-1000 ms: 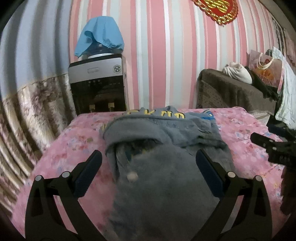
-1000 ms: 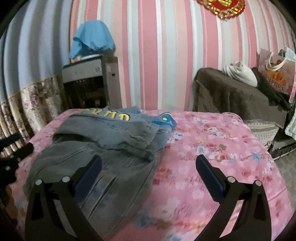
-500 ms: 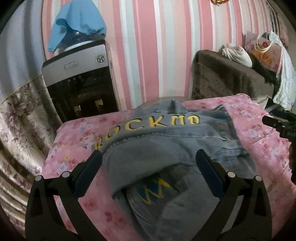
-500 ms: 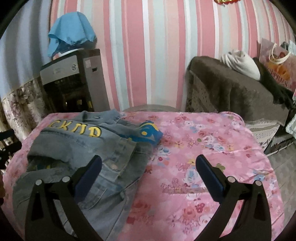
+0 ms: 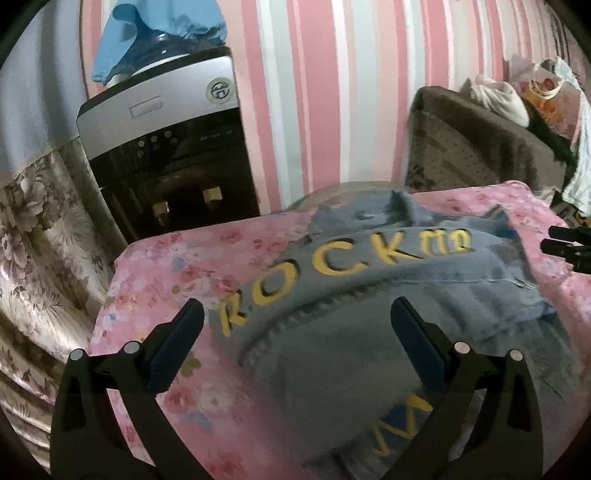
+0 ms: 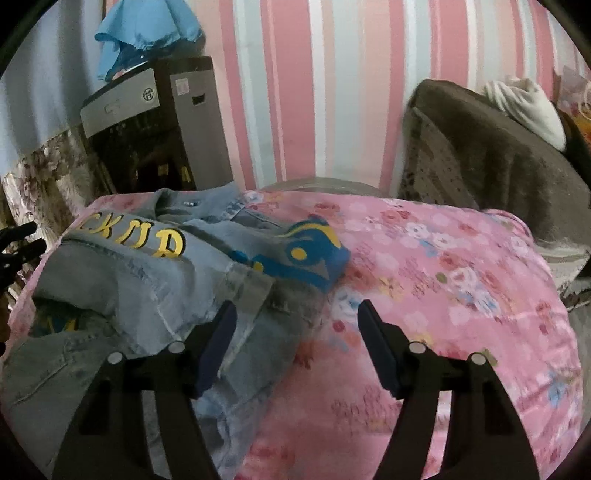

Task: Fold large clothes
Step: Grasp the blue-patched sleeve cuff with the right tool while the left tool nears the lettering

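Observation:
A grey-blue denim jacket with yellow letters lies partly folded on the pink floral bed cover. My left gripper is open and empty, hovering over the jacket's left side. In the right wrist view the jacket covers the left of the bed, with a blue and yellow patch at its right edge. My right gripper is open and empty above the jacket's right edge. The other gripper's tip shows at the right edge of the left wrist view.
A water dispenser with a blue cloth on top stands behind the bed at the left. A brown sofa with a white bundle stands at the right. A floral curtain hangs at the left.
Both grippers have moved forward and up along the jacket toward its collar end. The right gripper's jaws have narrowed a little. The jacket's lettering now shows more fully.

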Motion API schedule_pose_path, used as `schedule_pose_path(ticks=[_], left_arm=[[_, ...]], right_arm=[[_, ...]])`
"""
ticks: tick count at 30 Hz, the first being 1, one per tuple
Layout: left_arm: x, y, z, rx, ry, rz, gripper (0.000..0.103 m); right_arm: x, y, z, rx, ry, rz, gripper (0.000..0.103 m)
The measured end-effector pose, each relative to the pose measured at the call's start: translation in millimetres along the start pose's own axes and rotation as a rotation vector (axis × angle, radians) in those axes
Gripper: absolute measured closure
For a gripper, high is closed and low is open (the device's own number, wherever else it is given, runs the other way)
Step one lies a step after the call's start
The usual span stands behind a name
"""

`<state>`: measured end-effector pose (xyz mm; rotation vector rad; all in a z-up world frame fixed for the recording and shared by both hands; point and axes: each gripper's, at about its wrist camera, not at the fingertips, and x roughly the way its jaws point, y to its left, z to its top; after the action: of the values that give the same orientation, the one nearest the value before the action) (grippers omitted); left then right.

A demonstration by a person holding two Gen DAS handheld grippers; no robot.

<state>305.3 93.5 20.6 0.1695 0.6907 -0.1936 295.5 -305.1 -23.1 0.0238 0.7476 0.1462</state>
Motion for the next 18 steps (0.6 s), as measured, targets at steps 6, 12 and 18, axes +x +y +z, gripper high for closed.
schedule_pose_path(ticks=[6,12,18], left_arm=[[39.0,18.5,13.1,-0.007,0.036,0.004,0.003],[80.8,40.3,18.7,-0.095,0.108,-0.101,0.003],[121.5,47.1,1.4,-0.189,0.219,-0.181,0.003]], right_arm=[[33.9,-3.1,25.8,-0.004,0.026,0.007,0.034],[73.2,-13.9,36.8,0.02,0.086,0.009,0.034],[101.5,-26.8,29.5,0.086,0.164,0.066,0.033]])
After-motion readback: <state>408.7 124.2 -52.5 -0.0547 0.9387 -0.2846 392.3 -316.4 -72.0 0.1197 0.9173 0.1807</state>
